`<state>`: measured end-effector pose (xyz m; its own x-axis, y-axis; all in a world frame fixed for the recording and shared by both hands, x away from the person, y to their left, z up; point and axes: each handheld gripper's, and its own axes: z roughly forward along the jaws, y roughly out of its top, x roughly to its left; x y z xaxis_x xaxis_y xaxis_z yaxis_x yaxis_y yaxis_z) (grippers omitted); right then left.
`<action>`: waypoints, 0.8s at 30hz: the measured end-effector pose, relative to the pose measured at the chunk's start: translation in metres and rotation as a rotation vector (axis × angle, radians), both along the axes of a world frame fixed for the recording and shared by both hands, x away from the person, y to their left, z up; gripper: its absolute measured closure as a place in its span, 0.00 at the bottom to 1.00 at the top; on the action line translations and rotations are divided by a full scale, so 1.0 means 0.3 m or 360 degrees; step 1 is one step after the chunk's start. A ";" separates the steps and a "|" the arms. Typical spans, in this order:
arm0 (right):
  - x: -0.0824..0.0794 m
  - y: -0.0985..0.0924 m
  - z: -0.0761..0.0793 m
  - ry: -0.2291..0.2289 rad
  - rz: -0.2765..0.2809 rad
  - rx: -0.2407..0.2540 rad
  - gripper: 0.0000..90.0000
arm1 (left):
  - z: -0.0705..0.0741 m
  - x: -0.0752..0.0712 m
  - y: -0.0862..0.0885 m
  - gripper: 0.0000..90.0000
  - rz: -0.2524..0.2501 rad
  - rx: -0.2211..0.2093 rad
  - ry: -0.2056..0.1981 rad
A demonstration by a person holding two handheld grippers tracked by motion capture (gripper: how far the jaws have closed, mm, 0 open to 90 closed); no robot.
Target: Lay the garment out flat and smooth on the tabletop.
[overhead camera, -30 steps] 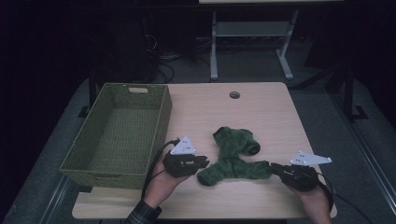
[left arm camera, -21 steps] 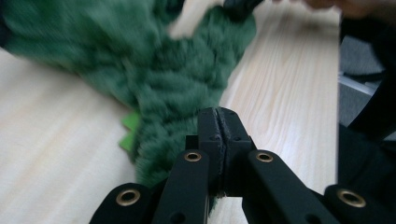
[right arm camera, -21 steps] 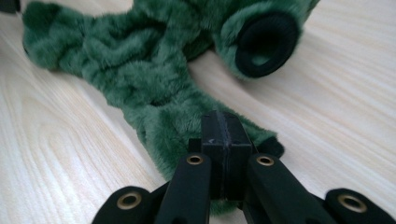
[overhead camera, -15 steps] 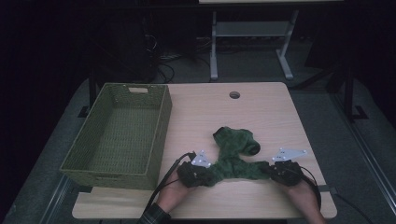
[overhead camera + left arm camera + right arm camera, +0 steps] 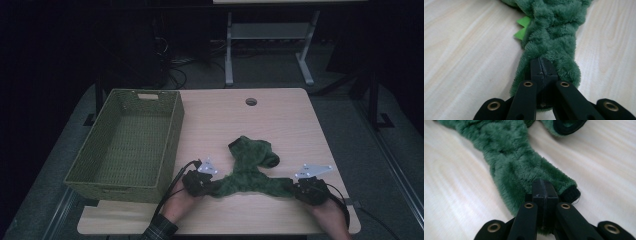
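A: What do the things lie on?
B: A pale wood-grain table (image 5: 280,117) with a round cable hole (image 5: 251,102) near its far edge. Past the table the room is dark; a white metal stand (image 5: 265,45) and floor cables are dimly visible.

A: Anything hard to make out?
B: The person's forearms are cut off at the table's near edge. The dim high view blurs the tongs' tips.

A: And the green thing?
B: A fuzzy dark-green plush garment (image 5: 250,170) lies on the table's near half, right of the empty woven basket (image 5: 127,145) at the table's left. It has small bright-green spikes (image 5: 522,27) and a black cuff (image 5: 571,192).

A: The tongs?
B: The left tongs (image 5: 541,68) are pressed together pinching one limb's end; the right tongs (image 5: 543,191) pinch another's end by the cuff.
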<state>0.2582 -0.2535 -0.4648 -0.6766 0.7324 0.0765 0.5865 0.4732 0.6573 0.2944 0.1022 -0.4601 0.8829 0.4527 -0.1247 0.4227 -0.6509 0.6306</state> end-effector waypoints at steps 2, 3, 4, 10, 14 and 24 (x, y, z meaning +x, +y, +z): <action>-0.022 -0.003 0.002 0.0002 0.0005 -0.0010 1.00 | -0.001 -0.012 0.006 1.00 -0.0019 -0.0013 0.0026; -0.037 -0.003 0.003 0.0003 0.0012 -0.0018 1.00 | -0.002 -0.021 0.007 1.00 -0.0016 -0.0032 0.0045; -0.050 -0.003 0.004 0.0007 0.0016 -0.0021 1.00 | -0.002 -0.029 0.010 1.00 -0.0024 -0.0042 0.0056; -0.114 -0.009 0.002 0.0017 0.0038 0.0021 1.00 | 0.002 -0.067 0.023 0.99 -0.0067 -0.0058 0.0085; -0.112 -0.014 0.020 -0.0031 0.0021 0.0069 0.90 | 0.036 -0.056 0.018 0.80 -0.0043 -0.0085 0.0049; 0.014 -0.035 0.070 -0.0110 -0.0078 0.0187 0.66 | 0.146 0.069 -0.033 0.55 0.0011 -0.0171 -0.0052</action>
